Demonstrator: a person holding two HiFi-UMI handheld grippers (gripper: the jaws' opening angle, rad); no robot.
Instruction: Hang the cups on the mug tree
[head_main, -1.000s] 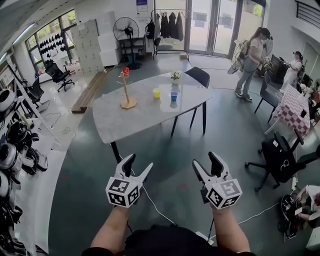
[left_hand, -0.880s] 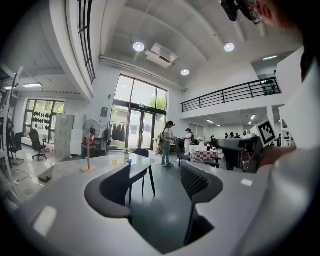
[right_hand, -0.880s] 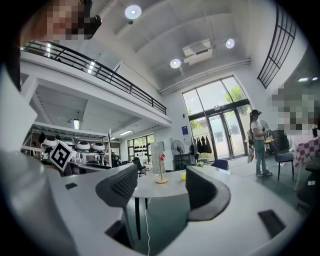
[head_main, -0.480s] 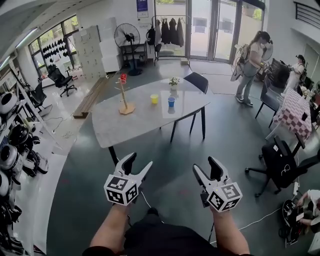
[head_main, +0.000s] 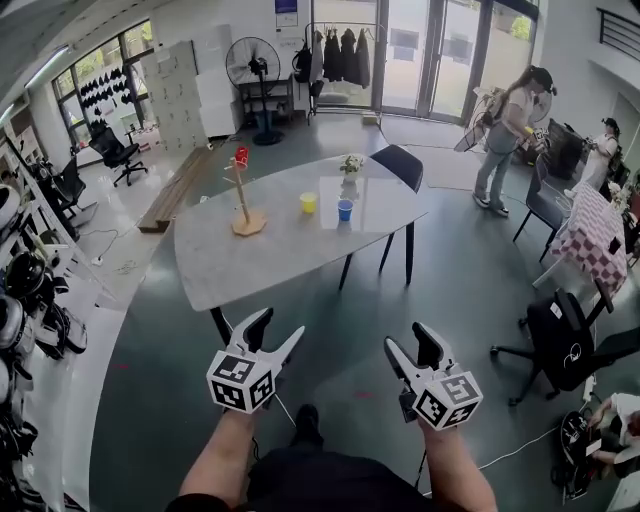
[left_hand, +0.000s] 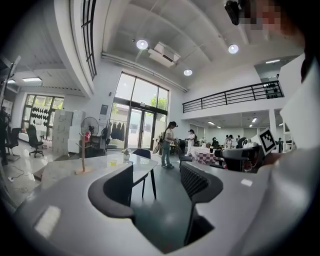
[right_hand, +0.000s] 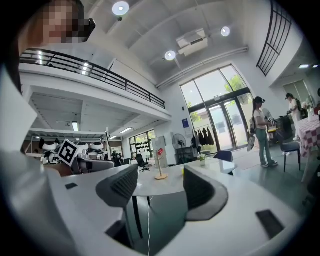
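Two tongs, both spread wide, nothing between the jaws: left tongs, right tongs. Open grey floor lies between them and the near rounded edge of the pale grey marble-look counter, which is well apart from both tips. Left of me is a rack of round white gear. To the right, a black office chair is well clear. A thin white cable lies on the floor ahead of the right tongs.

On the counter, the wooden mug tree is near the left end, with a red cup at its top. The yellow cup and blue cup stand side by side mid-counter, apart from the tree. A small potted plant is at the far edge, with a dark chair beyond it.

Both forearms reach forward. The tongs are side by side, pointing about level at the counter, marker cubes up.
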